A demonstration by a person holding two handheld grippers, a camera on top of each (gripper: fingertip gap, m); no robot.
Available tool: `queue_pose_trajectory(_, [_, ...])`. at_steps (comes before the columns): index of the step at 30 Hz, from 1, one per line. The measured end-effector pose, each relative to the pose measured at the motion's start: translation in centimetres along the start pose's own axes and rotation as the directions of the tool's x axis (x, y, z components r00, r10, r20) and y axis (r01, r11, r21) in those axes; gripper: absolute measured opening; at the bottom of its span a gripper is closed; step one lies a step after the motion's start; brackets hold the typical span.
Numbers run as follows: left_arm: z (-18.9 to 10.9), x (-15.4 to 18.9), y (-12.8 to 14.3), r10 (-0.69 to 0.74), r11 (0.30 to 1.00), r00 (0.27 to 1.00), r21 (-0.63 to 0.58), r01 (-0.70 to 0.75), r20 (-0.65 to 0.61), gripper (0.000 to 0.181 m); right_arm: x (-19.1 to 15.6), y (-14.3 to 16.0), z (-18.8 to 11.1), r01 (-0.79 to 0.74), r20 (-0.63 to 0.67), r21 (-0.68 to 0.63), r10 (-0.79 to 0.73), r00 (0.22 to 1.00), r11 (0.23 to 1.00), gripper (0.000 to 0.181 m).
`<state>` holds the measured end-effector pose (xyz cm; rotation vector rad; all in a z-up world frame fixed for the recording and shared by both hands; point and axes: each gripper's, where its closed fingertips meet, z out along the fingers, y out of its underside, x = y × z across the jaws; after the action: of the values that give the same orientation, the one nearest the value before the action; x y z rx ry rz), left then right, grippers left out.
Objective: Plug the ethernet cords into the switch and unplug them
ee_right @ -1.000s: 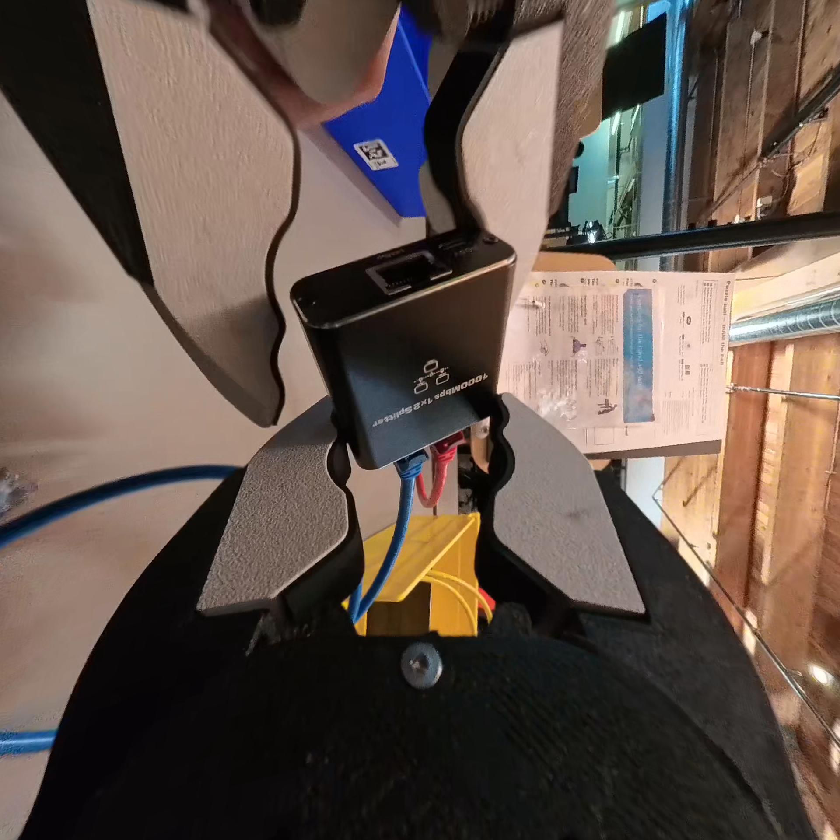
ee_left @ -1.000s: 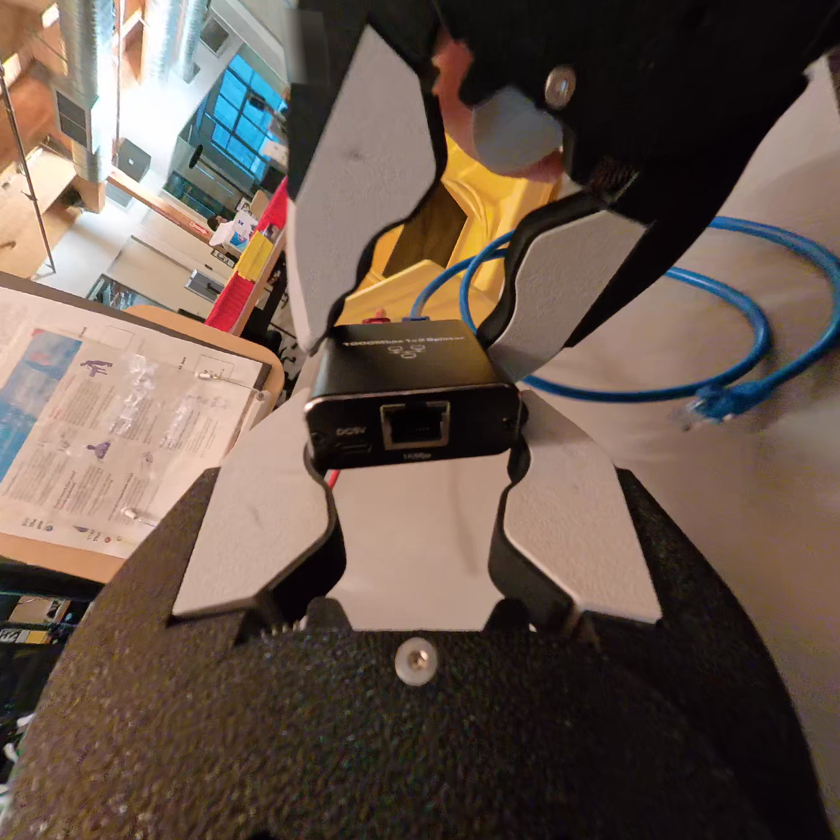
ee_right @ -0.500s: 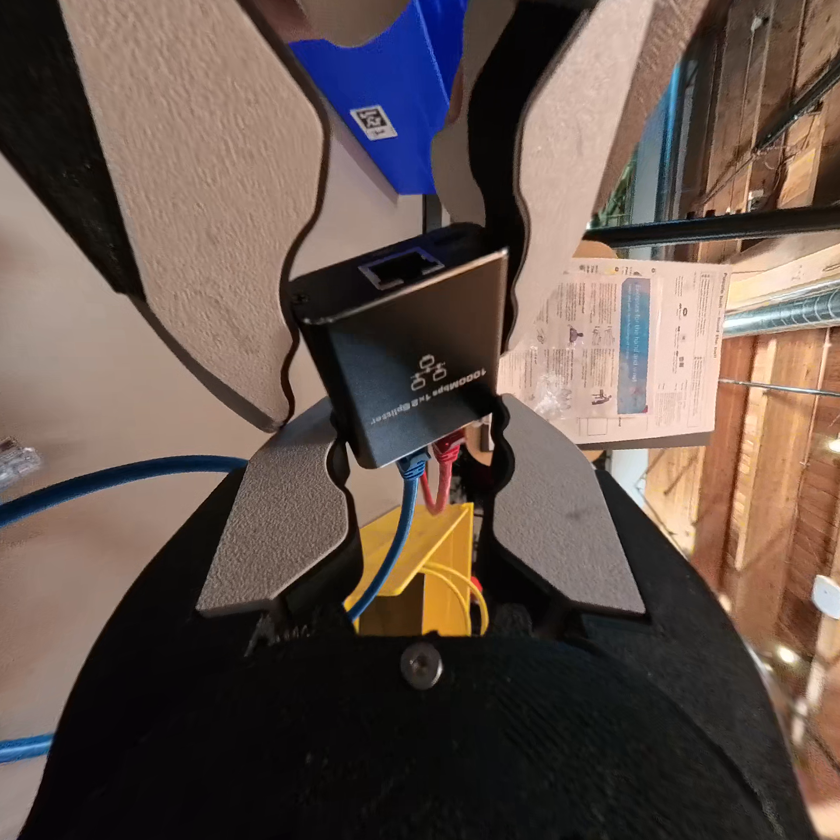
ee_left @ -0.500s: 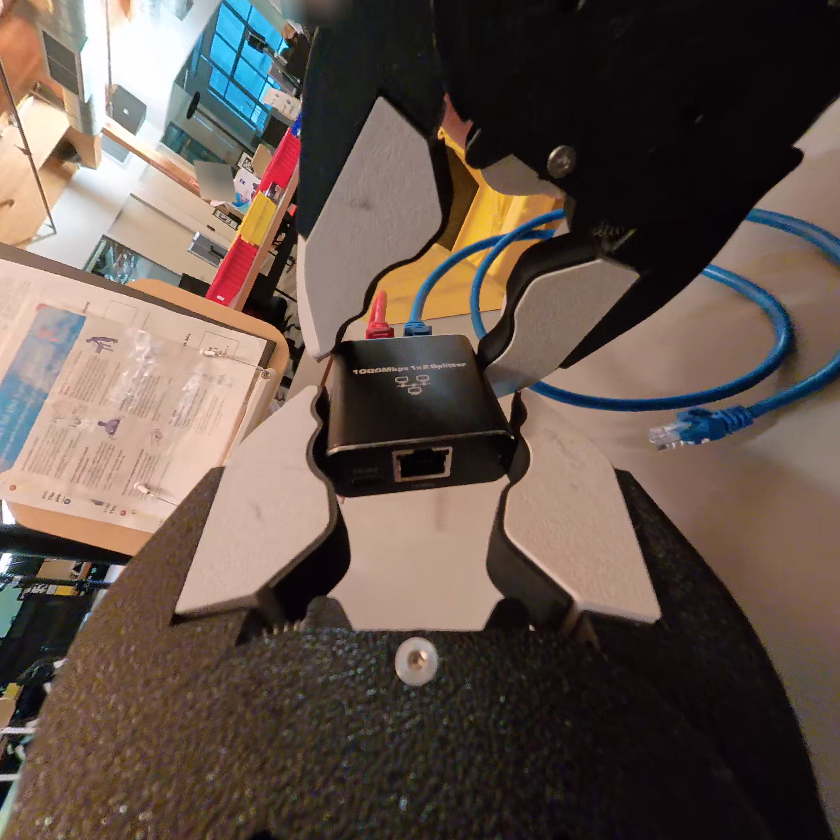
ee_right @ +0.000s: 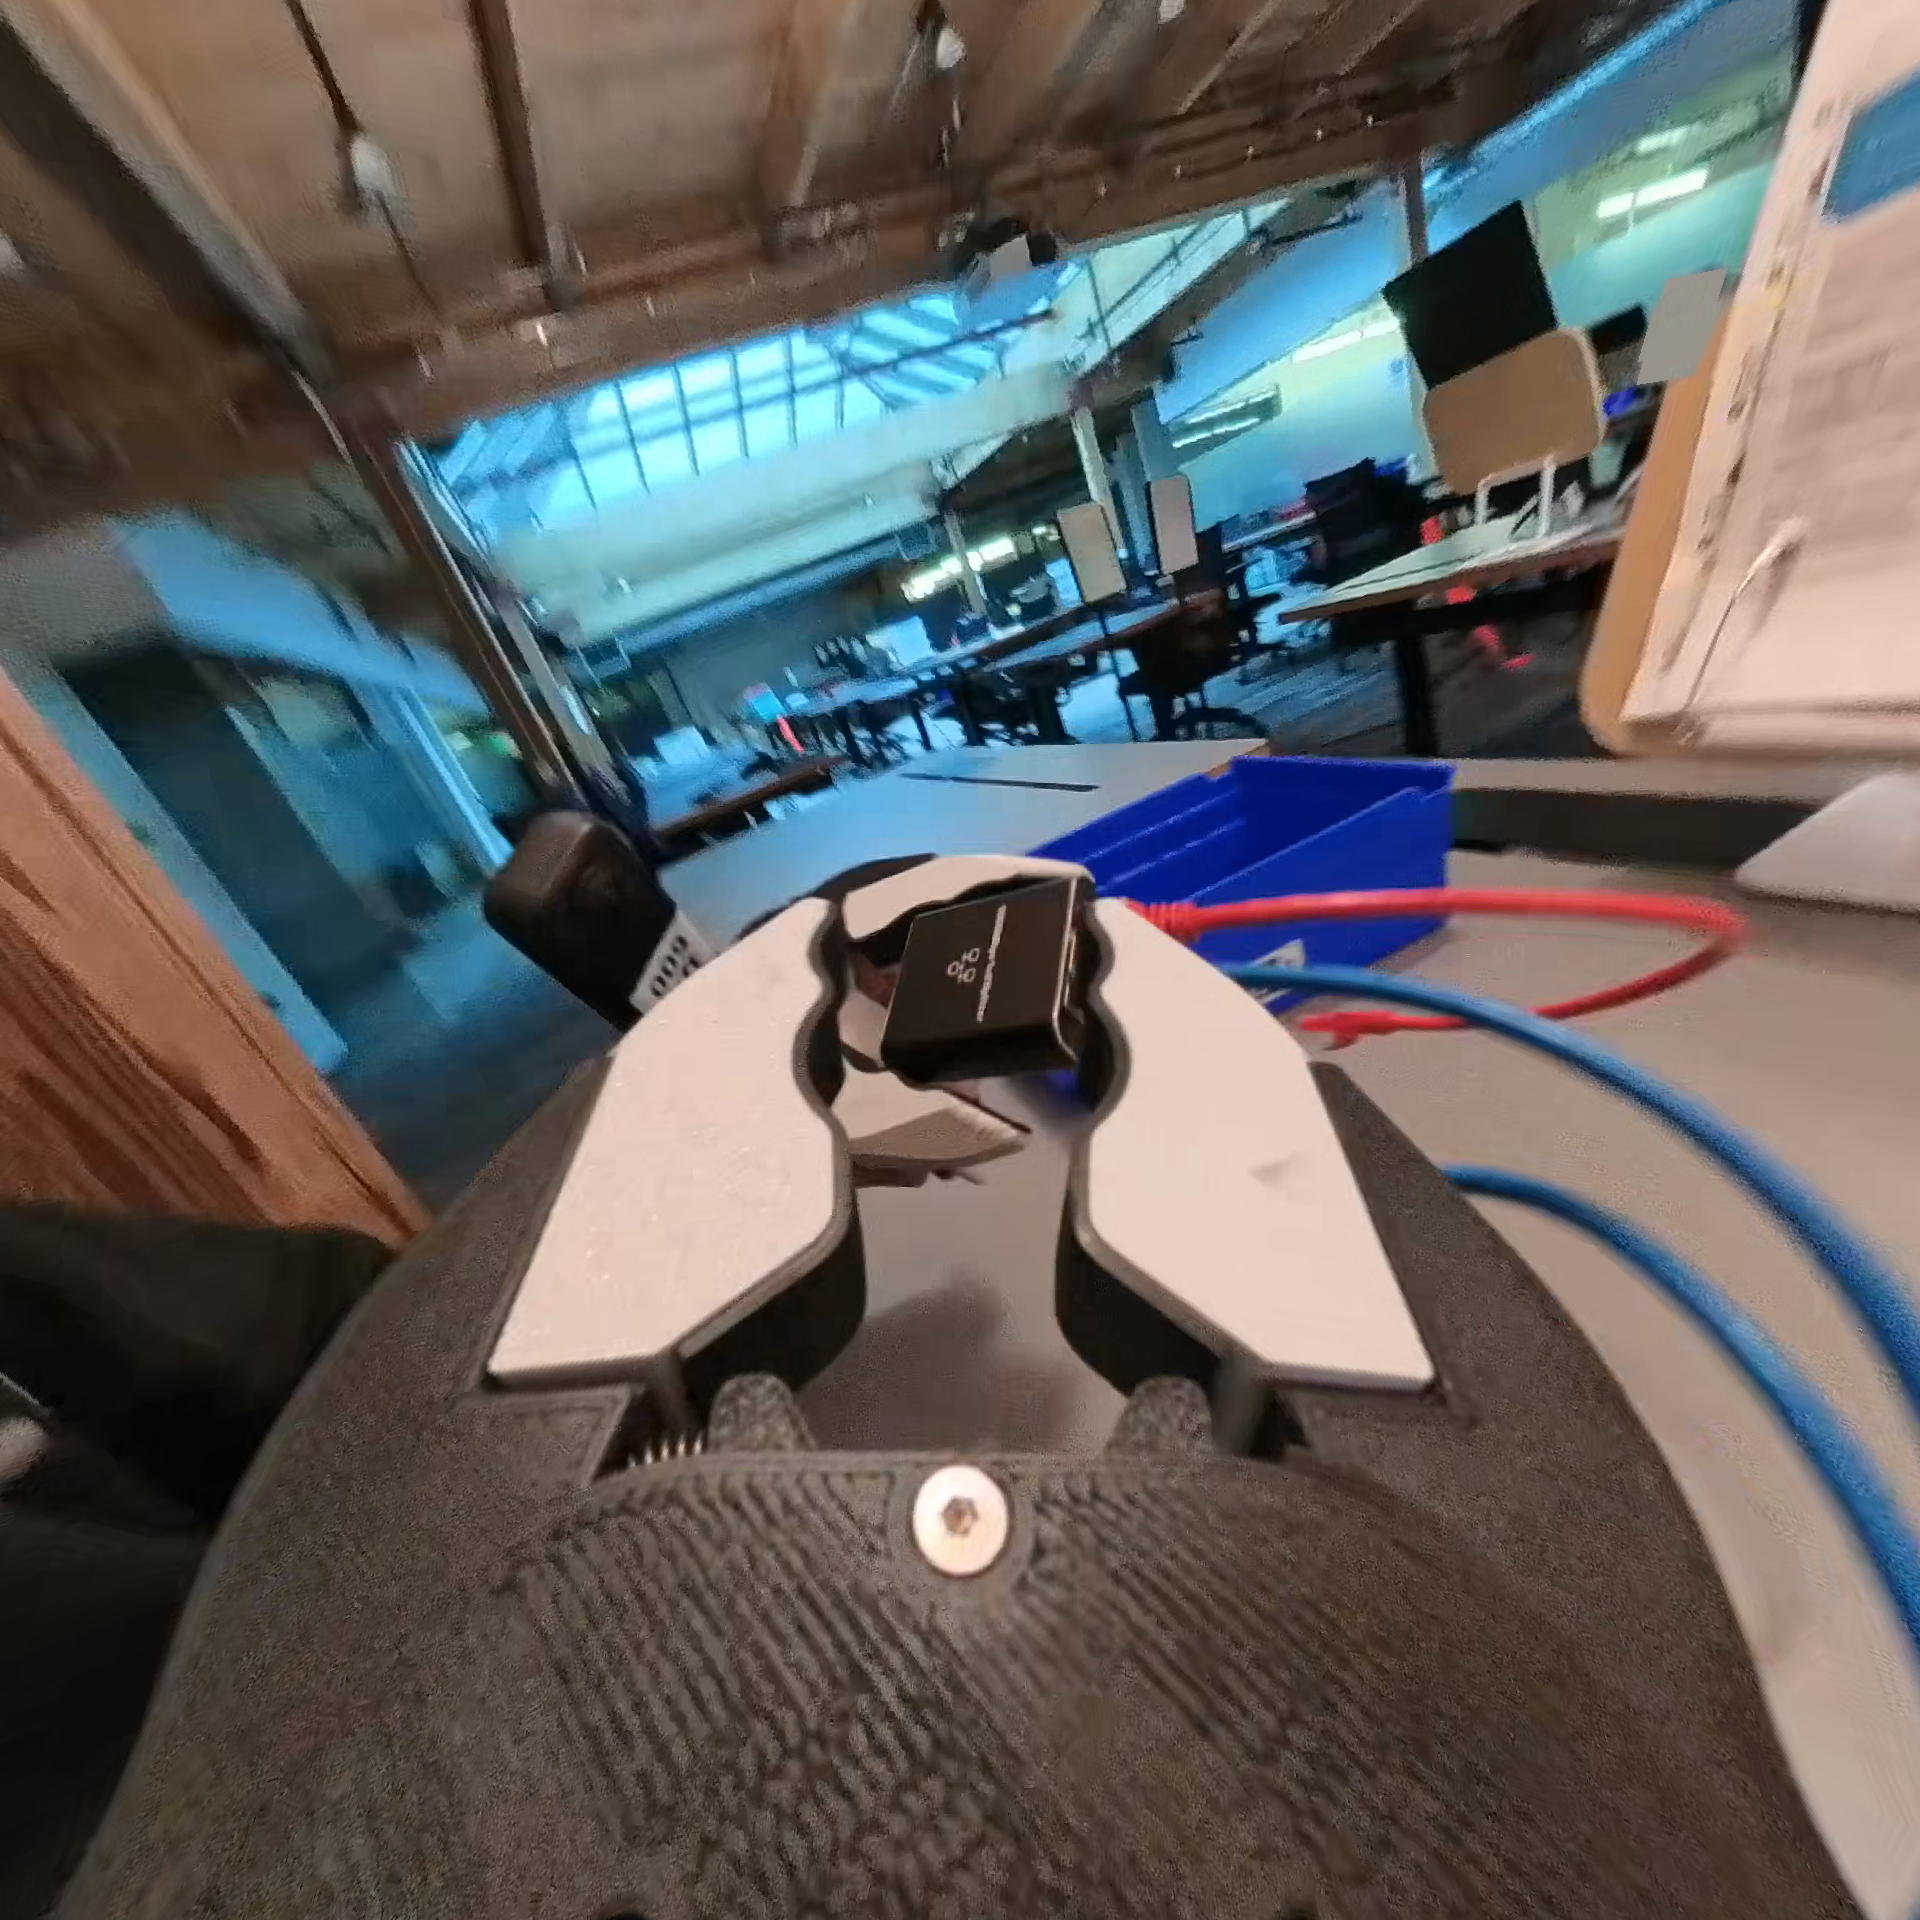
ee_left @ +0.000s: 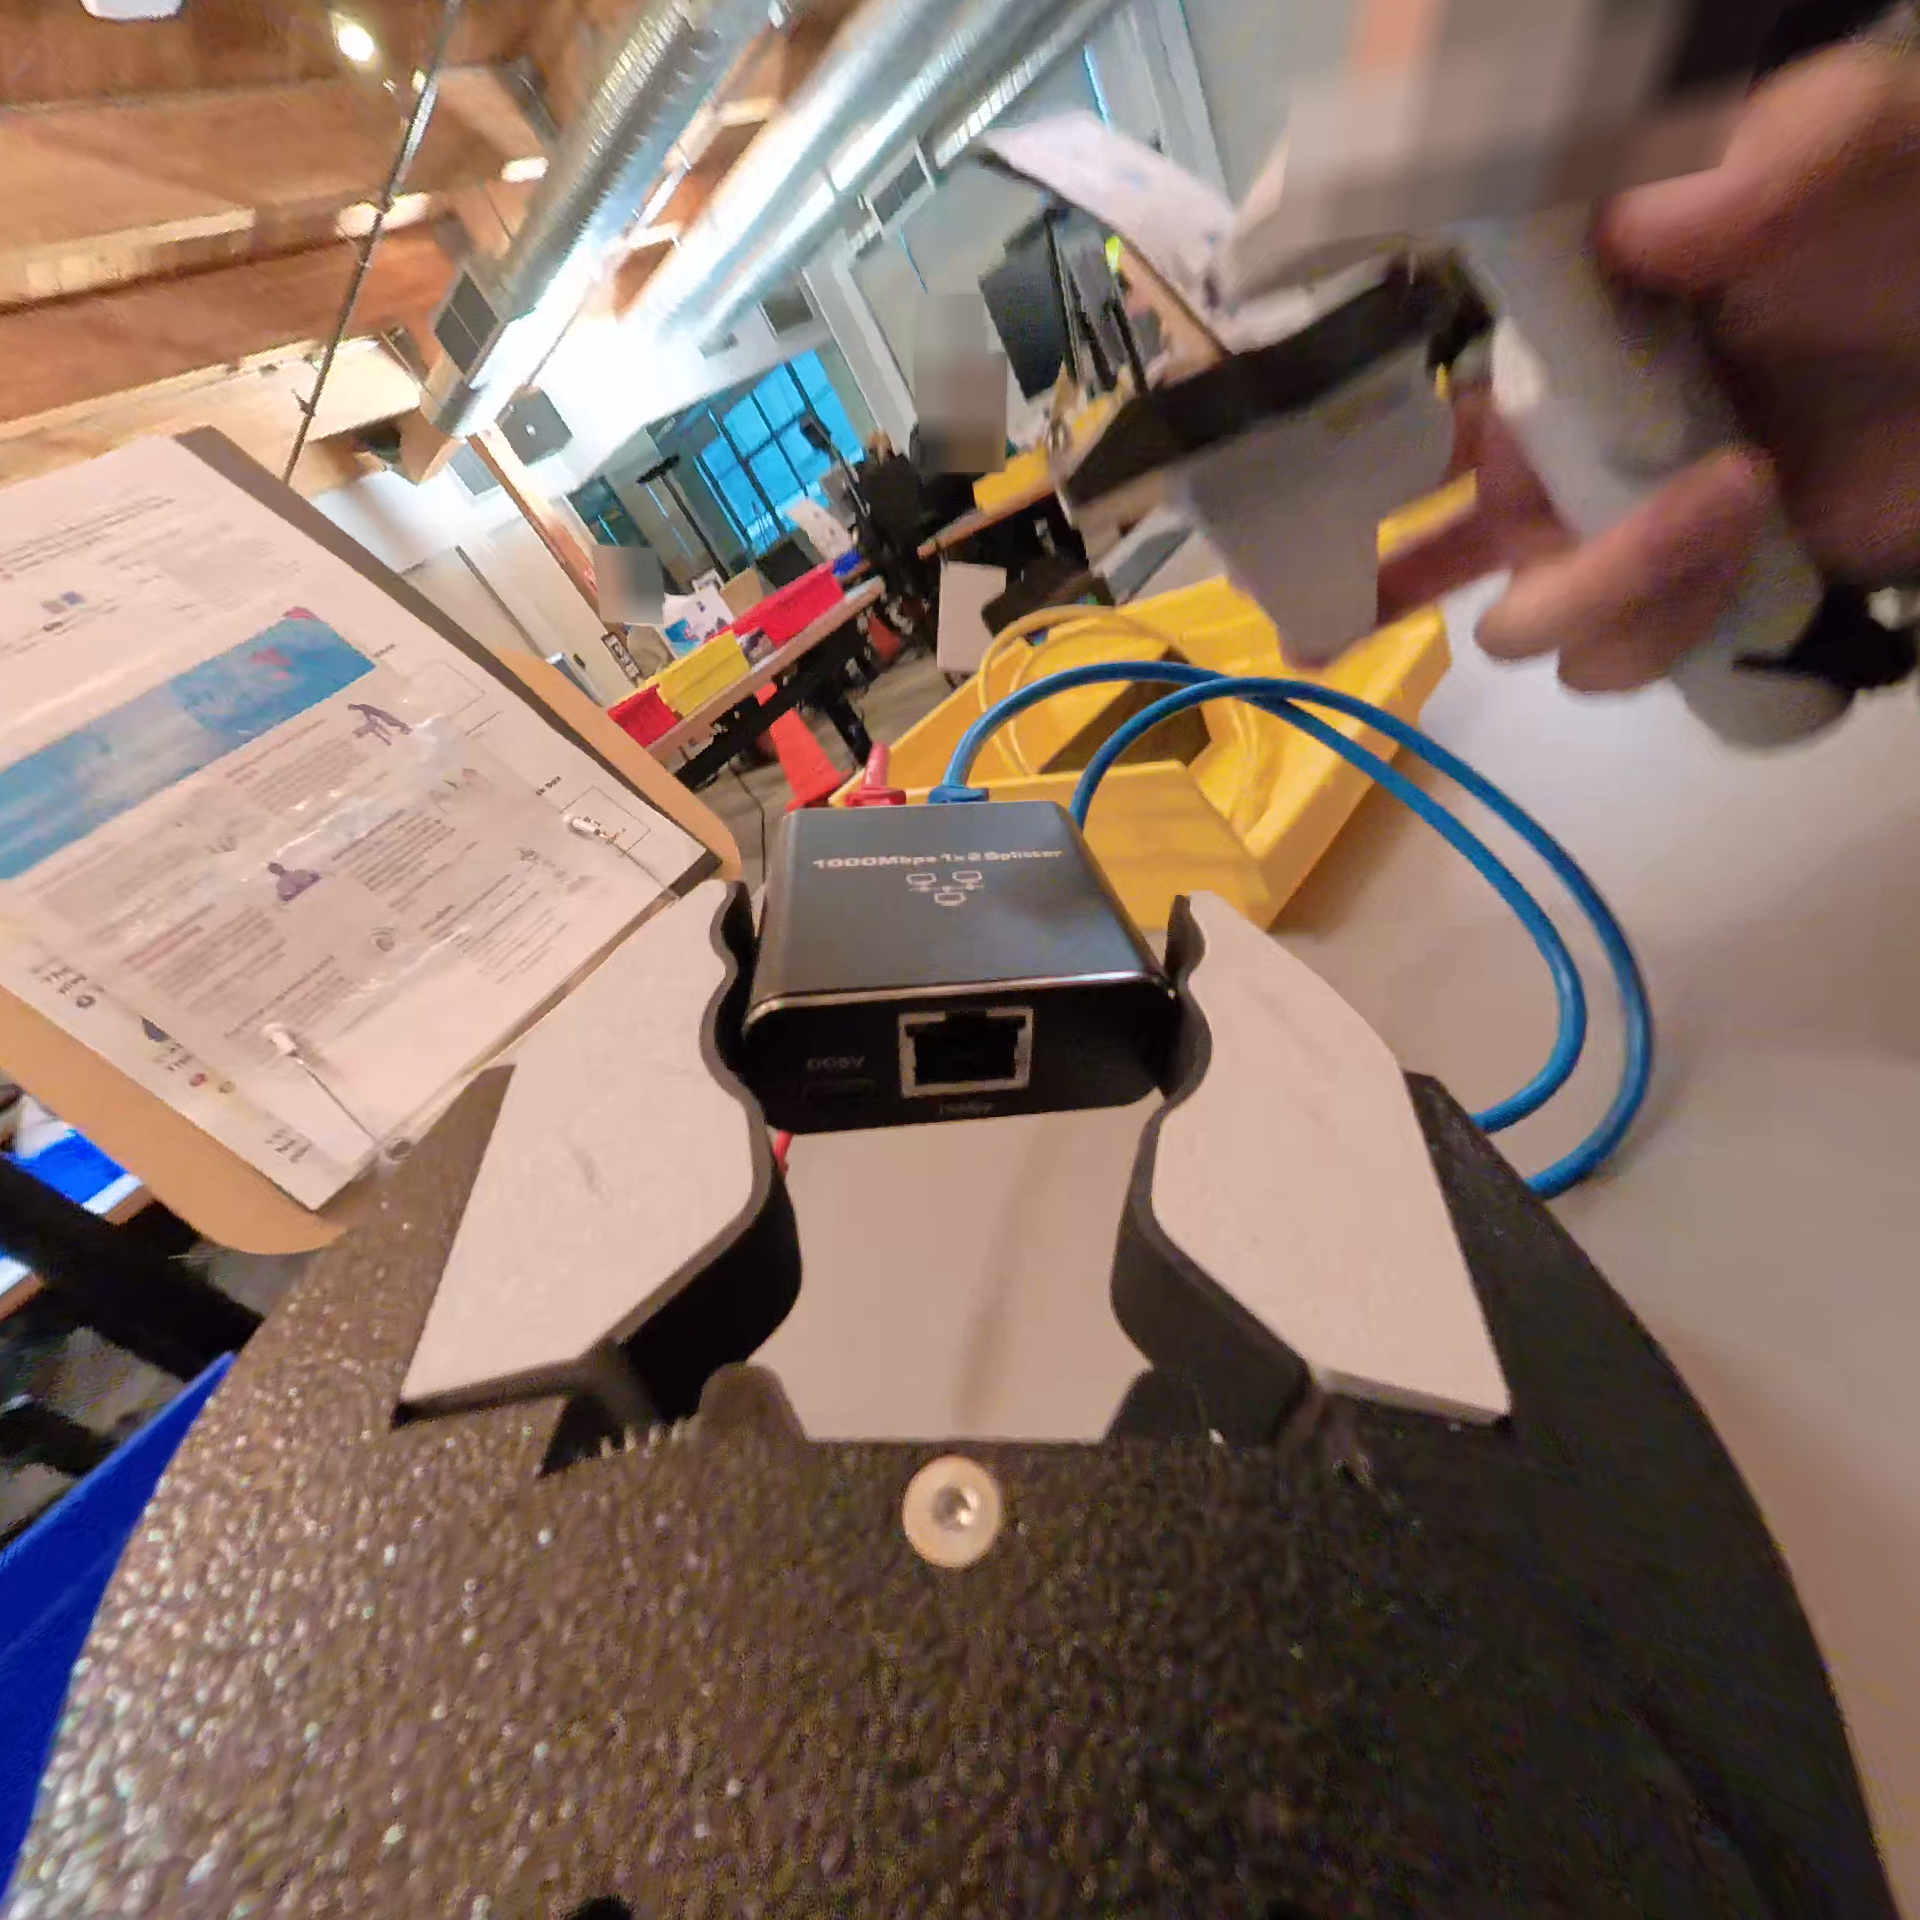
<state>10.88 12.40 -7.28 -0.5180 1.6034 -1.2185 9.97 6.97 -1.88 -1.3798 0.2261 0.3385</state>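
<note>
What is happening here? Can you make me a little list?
Held thing: small black metal switch box
Holder: left hand-held gripper, pinching its sides
Plugged in at back: blue ethernet cord and red ethernet cord
Front socket: empty
Right hand-held gripper: open, holding nothing, apart from the box
Behind: yellow plastic bin

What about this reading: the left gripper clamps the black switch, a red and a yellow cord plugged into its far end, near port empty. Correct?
One detail is off. Beside the red cord, the other cable plugged into the far end of the switch is a blue cord, not a yellow one, as the left wrist view shows. The left gripper does clamp the switch, and the near port is empty.
</note>
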Motion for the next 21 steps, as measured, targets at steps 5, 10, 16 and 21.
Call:
queue_pose_trajectory(5, [-1.0,-0.5,-1.1,-0.046,0.991,0.999,0.128,0.042,0.028,0.075,1.7,3.6,2.3,-0.275,0.006,-0.015,0.275,0.961,0.961,0.052])
queue_pose_trajectory(10, [-1.2,0.5,-1.0,-0.023,0.989,0.999,0.149,0.018,0.031,0.075,3.0,4.9,3.3,-0.591,0.097,0.105,0.583,0.806,0.800,0.043])
queue_pose_trajectory(16, [-1.0,0.9,0.0,-0.042,0.990,0.999,0.134,0.037,0.034,0.075,3.1,5.9,3.8,-0.680,0.186,0.171,0.654,0.733,0.713,0.017])
queue_pose_trajectory(21, [-1.1,0.8,0.0,-0.043,0.989,0.998,0.145,0.037,0.042,0.075,3.2,6.0,3.9,-0.736,0.238,0.224,0.697,0.677,0.639,0.015])
